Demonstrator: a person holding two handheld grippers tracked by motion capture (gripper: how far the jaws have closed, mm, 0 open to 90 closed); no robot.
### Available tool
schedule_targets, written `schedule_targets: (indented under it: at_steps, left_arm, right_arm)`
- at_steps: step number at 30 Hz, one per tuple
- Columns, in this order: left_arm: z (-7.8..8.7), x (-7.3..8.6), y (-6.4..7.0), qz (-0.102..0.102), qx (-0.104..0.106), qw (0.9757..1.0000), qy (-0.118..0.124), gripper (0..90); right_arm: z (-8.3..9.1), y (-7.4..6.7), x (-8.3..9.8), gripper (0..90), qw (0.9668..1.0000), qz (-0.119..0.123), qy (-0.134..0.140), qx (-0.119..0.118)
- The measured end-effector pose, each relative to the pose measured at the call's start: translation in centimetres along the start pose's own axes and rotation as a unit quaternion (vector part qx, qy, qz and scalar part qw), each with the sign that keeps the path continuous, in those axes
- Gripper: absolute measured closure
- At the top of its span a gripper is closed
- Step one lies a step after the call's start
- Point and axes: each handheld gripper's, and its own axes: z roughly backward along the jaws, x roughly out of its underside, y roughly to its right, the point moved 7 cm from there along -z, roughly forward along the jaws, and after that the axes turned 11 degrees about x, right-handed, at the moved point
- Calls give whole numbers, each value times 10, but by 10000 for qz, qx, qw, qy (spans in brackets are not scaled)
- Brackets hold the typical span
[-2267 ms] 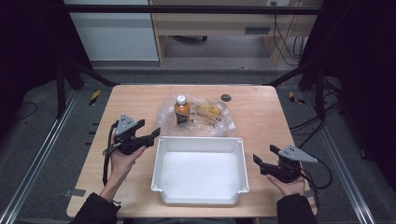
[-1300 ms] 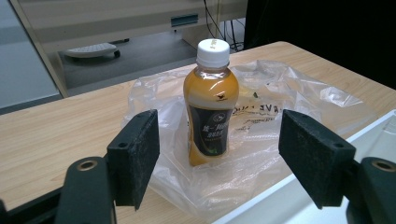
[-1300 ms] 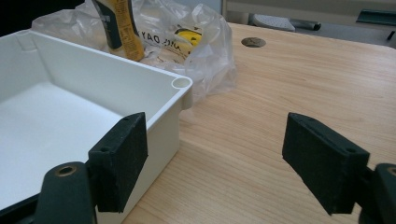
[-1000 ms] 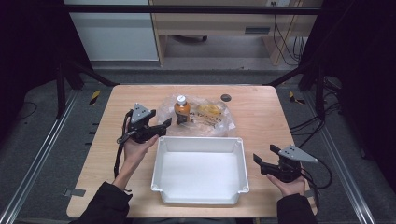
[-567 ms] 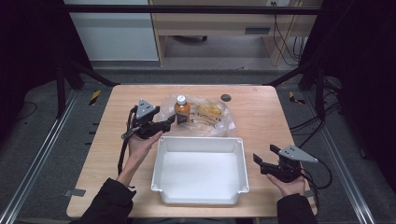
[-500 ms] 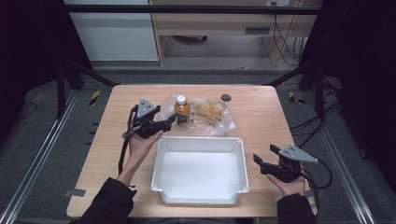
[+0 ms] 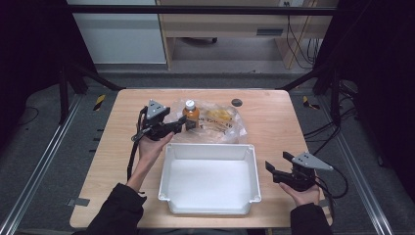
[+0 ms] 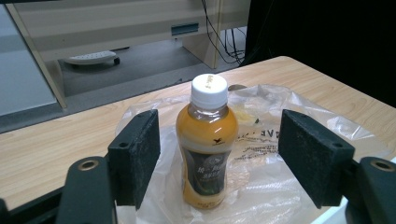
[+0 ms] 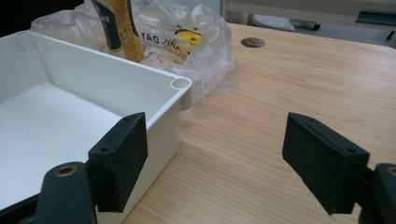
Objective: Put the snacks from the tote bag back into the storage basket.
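My left gripper has its jaws spread wide, and the small clear plastic bottle of orange drink with a white screw cap stands upright between them, touched by neither pad; in the left gripper view it sits a little nearer the pad at 9 o'clock than the one at 3 o'clock. From above, the bottle stands at about 12 o'clock on the wooden tabletop, on the edge of a crumpled clear plastic bag just behind the empty white plastic bin. I judge it nearly full, so fairly heavy for its size, stiff enough to squeeze but smooth and likely slippery. I would take it around the dark label band at mid-body, below the shoulder, not by the cap. The bag under it may slide or cling. My right gripper rests with jaws apart and empty at 3 o'clock of the bin, near its corner.
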Motion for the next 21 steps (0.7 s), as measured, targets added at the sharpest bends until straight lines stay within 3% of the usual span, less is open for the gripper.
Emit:
schedule_targets:
  at_steps: [21]
  left_arm:
    - [-24,-12,0,-150,-122,9998,-82,306]
  right_arm:
    - [0,0,0,224,10000,-47,4,-17]
